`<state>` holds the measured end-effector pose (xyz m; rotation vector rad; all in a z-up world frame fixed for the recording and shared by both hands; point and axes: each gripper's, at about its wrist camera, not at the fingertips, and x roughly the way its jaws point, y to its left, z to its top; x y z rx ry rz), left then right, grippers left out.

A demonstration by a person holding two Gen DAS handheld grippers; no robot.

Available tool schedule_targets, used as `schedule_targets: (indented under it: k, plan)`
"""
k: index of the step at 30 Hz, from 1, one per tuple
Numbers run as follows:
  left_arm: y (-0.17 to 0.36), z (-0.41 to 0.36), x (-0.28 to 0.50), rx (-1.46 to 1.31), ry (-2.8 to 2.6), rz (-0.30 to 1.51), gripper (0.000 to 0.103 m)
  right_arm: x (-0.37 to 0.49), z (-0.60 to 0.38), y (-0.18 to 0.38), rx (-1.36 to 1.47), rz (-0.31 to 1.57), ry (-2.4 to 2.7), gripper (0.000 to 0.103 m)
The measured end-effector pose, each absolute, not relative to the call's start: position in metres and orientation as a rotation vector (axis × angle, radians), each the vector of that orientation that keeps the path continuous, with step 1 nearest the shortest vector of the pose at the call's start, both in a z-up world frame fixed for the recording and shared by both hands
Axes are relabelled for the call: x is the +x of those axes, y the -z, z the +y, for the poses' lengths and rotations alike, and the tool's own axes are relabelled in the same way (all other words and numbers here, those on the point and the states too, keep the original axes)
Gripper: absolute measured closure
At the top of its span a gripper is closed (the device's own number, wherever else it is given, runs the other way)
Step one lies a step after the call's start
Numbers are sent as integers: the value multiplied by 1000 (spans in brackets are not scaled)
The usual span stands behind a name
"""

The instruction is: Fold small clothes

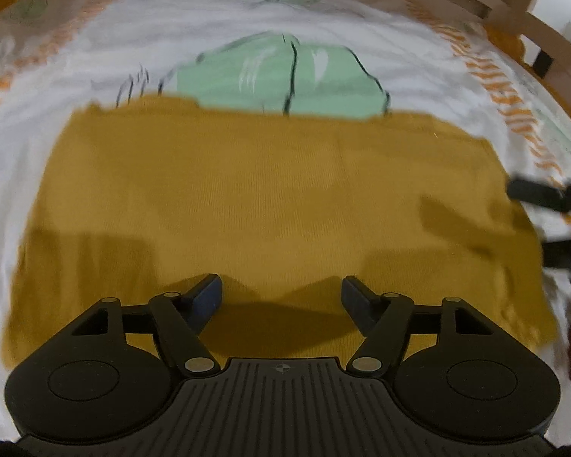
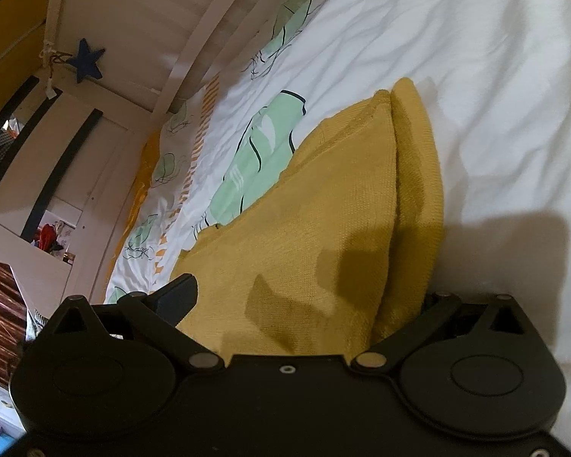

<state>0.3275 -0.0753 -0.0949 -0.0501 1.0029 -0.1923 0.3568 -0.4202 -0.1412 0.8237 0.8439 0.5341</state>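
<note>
**Mustard garment partly folded on the bed**

A white bed sheet (image 1: 49, 87) with green leaf prints and orange stripes fills both views, a pale wooden bed rail (image 2: 194, 61) behind it. The mustard knit garment (image 1: 262, 198) lies spread flat on the sheet. The left tongs (image 1: 281, 297) hover over its near edge, jaws wide and empty. The right tongs (image 2: 304, 304) sit at one side of the cloth, where a folded-over layer shows; one finger is hidden, so their grip cannot be told. At least one fold looks made; further folds likely remain.
</note>
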Motion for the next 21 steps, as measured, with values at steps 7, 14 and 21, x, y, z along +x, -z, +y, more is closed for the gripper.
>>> schedule_targets:
  k: [7,14,21]
  plan:
    - [80,-38,299,-55,185,951,35,354,-416,140,782,828,-539,0]
    - [64,27,294,-90,131,960,35,351,-408,132,688,854,-474,16]
    - [57,68,301,-144,97,945,35,348,-410,132,655,912,-339,72]
